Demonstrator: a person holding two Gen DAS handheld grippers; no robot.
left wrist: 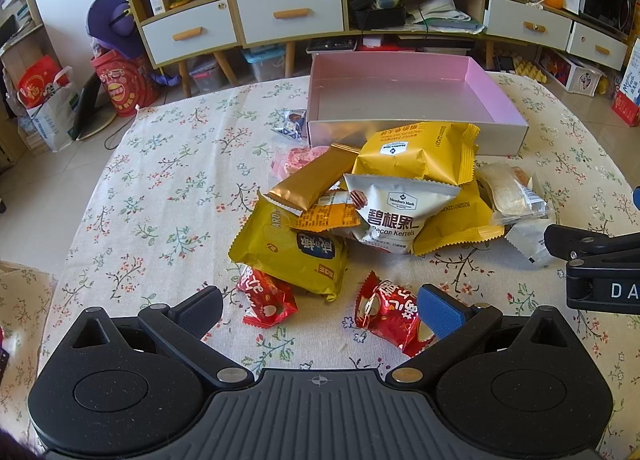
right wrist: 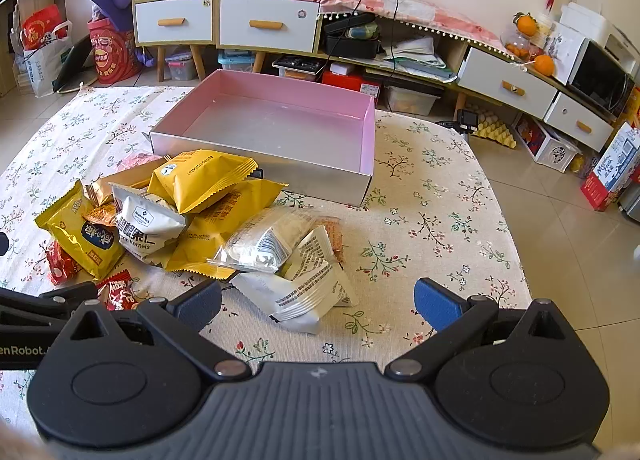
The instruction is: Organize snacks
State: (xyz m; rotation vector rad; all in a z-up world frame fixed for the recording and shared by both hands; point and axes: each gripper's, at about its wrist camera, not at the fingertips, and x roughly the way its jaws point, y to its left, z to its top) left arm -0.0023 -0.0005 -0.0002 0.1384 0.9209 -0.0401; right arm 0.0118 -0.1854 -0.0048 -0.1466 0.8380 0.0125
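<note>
left gripper (left wrist: pixel 318 310) spread wide, holding nothing, low over the counter (left wrist: pixel 160 219) with its floral cloth. between its fingers lie two red candy packs: one (left wrist: pixel 267 300) nearer the left finger, the other (left wrist: pixel 390 316) right against the blue pad of the right finger, contact unclear. just beyond, the snack pile: big yellow bag (left wrist: pixel 294 250) at the front left, gold bar wrapper (left wrist: pixel 316 179) leaning over it, white pecan kernels pouch (left wrist: pixel 394 209) in the middle, yellow pouch (left wrist: pixel 420 153) on top at the back, propped against the pink box (left wrist: pixel 500 93). small blue-white packet (left wrist: pixel 292 123) flat on the cloth just left of the box.

right gripper (right wrist: pixel 318 306) also spread wide, holding nothing, hovering over the right end of the pile. white foil pack (right wrist: pixel 304 292) sits just ahead between its fingers, clear wrapped snacks (right wrist: pixel 272 236) behind it. pink box (right wrist: pixel 360 131) beyond the pile, open-topped, nothing visible inside. right gripper's tip shows at the right edge of the left wrist view, near the white packs.
</note>
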